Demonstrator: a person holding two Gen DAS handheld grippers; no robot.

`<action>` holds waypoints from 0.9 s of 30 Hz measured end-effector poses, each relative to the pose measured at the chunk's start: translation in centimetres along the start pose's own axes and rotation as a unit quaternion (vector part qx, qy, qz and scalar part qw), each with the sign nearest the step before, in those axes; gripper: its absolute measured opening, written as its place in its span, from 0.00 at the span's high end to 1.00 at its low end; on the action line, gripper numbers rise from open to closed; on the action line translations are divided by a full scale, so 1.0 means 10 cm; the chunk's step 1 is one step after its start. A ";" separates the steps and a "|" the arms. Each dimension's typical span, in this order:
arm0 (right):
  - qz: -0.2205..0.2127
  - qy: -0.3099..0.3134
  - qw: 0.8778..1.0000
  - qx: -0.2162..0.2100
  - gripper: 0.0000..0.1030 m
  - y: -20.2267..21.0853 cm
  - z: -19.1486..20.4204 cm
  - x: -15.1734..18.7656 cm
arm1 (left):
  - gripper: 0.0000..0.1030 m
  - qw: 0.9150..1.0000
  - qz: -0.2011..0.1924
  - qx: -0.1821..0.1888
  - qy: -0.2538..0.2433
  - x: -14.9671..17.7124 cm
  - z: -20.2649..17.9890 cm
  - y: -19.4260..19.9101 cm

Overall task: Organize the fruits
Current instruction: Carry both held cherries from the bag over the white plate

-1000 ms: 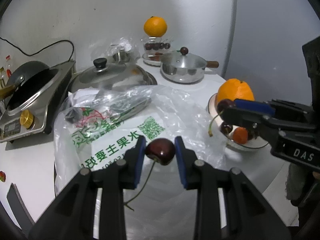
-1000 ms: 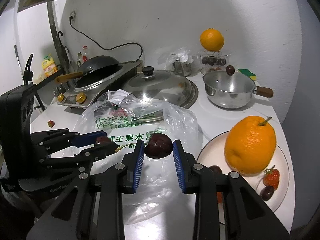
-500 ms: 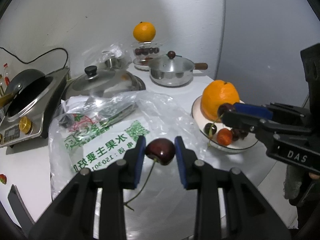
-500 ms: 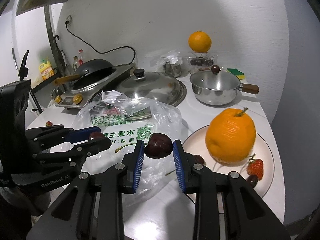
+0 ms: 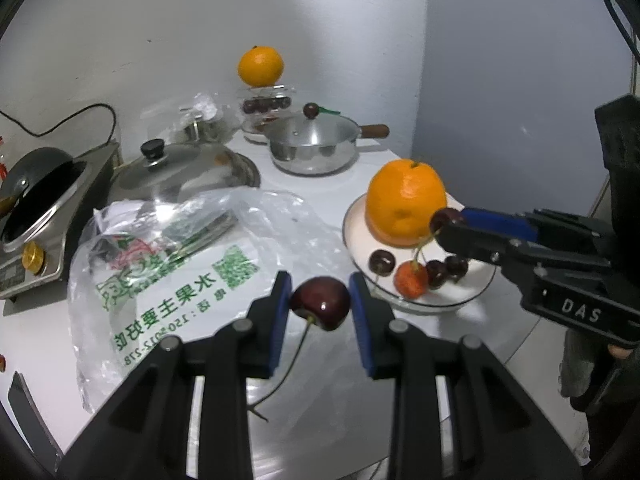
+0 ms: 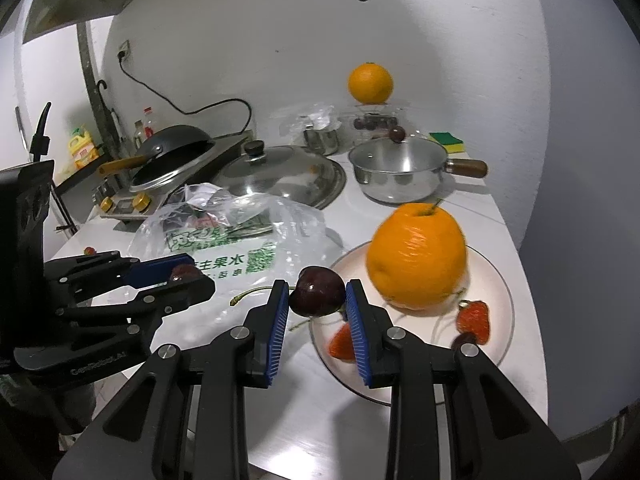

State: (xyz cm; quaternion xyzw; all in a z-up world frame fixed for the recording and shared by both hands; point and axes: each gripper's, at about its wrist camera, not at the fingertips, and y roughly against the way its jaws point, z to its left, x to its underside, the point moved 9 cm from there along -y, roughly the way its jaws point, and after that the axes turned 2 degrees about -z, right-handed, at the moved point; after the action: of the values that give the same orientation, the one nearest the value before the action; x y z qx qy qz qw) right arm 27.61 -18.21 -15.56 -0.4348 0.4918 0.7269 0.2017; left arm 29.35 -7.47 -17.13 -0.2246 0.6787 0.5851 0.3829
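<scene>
Both grippers were nearly closed: the left gripper [image 5: 320,300] pinched a dark cherry [image 5: 321,302] over the plastic bag [image 5: 168,272], the right gripper [image 6: 316,292] another cherry [image 6: 317,291] beside the plate [image 6: 496,280]. Only the right view showed a green sponge [image 6: 447,141].

I see the plate [image 6: 502,280] at the right of the bag [image 6: 240,236] on the surface [image 6: 320,420]; the orange [image 6: 416,256] sits on it, the pot [image 6: 400,172] behind.
</scene>
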 end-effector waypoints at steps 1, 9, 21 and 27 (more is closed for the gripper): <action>0.000 -0.003 1.000 0.003 0.69 0.01 -0.04 0.01 | 0.70 1.000 0.001 0.001 -0.002 -0.01 -0.04 -0.02; -0.001 -0.017 1.000 0.019 0.69 0.11 -0.38 0.09 | 0.70 1.000 0.011 0.011 -0.011 -0.02 -0.26 -0.15; 0.002 -0.038 0.999 0.033 0.69 0.17 -0.75 0.22 | 0.70 0.999 0.025 0.026 -0.027 -0.05 -0.58 -0.34; 0.006 -0.045 0.998 0.036 0.69 0.17 -0.85 0.27 | 0.70 0.999 0.032 0.032 -0.031 -0.05 -0.67 -0.43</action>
State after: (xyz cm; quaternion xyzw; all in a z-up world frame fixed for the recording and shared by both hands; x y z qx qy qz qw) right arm 28.63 -26.88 -18.09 -0.3910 0.5105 0.7288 0.2354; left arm 31.17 -14.94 -19.27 -0.1724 0.6916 0.5818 0.3917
